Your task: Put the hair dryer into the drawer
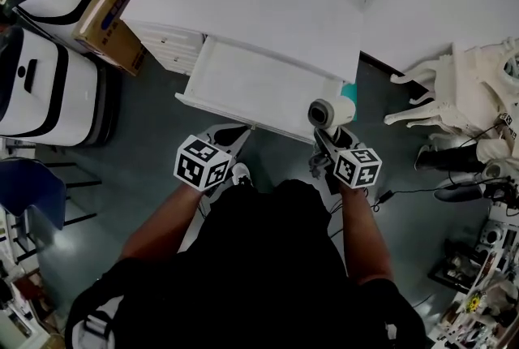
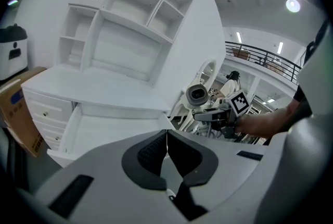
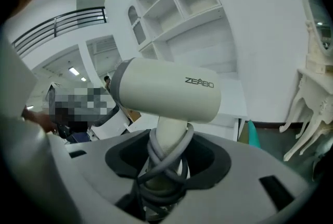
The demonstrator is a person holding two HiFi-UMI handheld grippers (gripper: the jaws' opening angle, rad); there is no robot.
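The white hair dryer [image 3: 166, 95] stands upright in my right gripper [image 3: 165, 165], which is shut on its handle with the grey cord wound round it. In the head view the hair dryer [image 1: 328, 112] hangs just off the right front corner of the open white drawer [image 1: 235, 92], and the right gripper [image 1: 328, 143] is below it. My left gripper [image 1: 235, 143] is near the drawer's front edge, shut with nothing between its pads [image 2: 156, 152]. The left gripper view shows the drawer [image 2: 104, 132] open ahead and the hair dryer [image 2: 197, 95] to the right.
The drawer belongs to a white desk [image 1: 259, 6] with a shelf hutch [image 2: 130, 20]. A cardboard box [image 1: 117, 10] and white bins [image 1: 45, 88] stand at the left. Ornate white furniture [image 1: 462, 88] and cables lie at the right. A teal object [image 3: 252, 134] leans by the desk.
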